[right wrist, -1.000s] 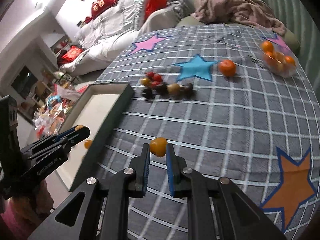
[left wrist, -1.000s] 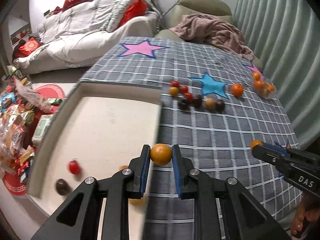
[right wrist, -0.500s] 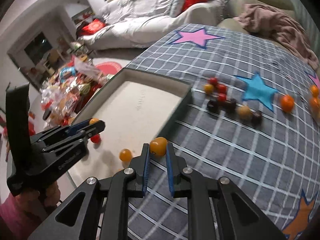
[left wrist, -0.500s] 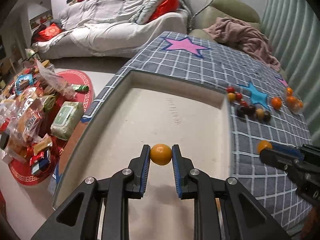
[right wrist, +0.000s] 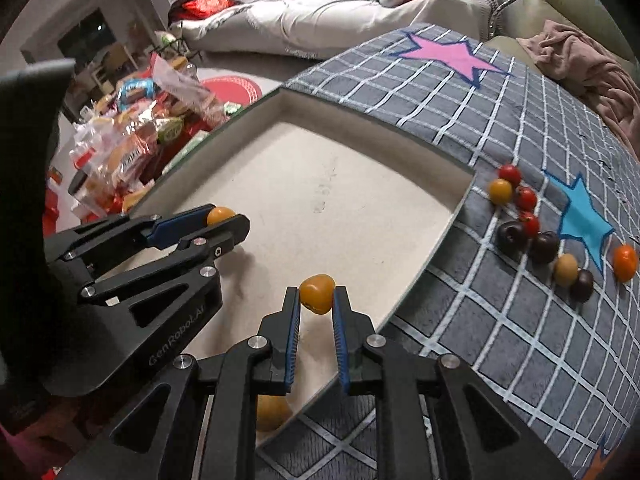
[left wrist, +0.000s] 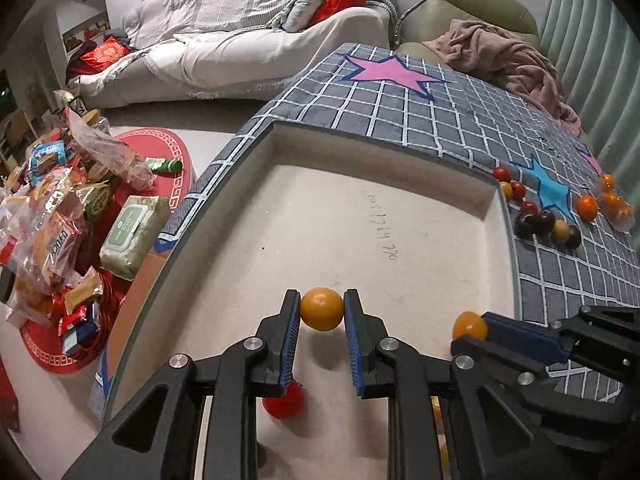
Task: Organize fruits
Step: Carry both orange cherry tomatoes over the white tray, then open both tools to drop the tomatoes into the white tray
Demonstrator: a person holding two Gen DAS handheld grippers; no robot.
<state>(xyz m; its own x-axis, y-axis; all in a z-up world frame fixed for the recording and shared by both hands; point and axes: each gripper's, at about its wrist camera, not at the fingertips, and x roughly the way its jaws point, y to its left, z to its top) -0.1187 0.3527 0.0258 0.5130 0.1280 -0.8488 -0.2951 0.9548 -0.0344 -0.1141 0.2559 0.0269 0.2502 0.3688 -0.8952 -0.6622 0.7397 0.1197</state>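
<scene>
My left gripper [left wrist: 322,314] is shut on a small orange fruit [left wrist: 322,309] and holds it over the beige tray [left wrist: 360,152]. My right gripper [right wrist: 317,298] is shut on a yellow-orange fruit [right wrist: 317,294] over the tray's near right part [right wrist: 452,220]. Each gripper shows in the other's view: the right one [left wrist: 470,326], the left one [right wrist: 224,220]. A red fruit [left wrist: 285,402] and a yellow fruit [right wrist: 272,412] lie in the tray under the fingers. Red, dark and yellow fruits [left wrist: 540,220] lie in a cluster on the grey checked cloth [right wrist: 500,320].
An orange [left wrist: 587,207] and a clear bag of oranges [left wrist: 614,204] lie at the cloth's far right. Snack packets [left wrist: 52,220] and a wipes pack [left wrist: 132,236] are piled on the floor to the left. A sofa [left wrist: 240,40] and an armchair with a pink blanket [left wrist: 500,52] stand behind.
Both grippers have moved left from over the cloth to over the tray, each still holding its fruit. The right gripper has come close beside the left one.
</scene>
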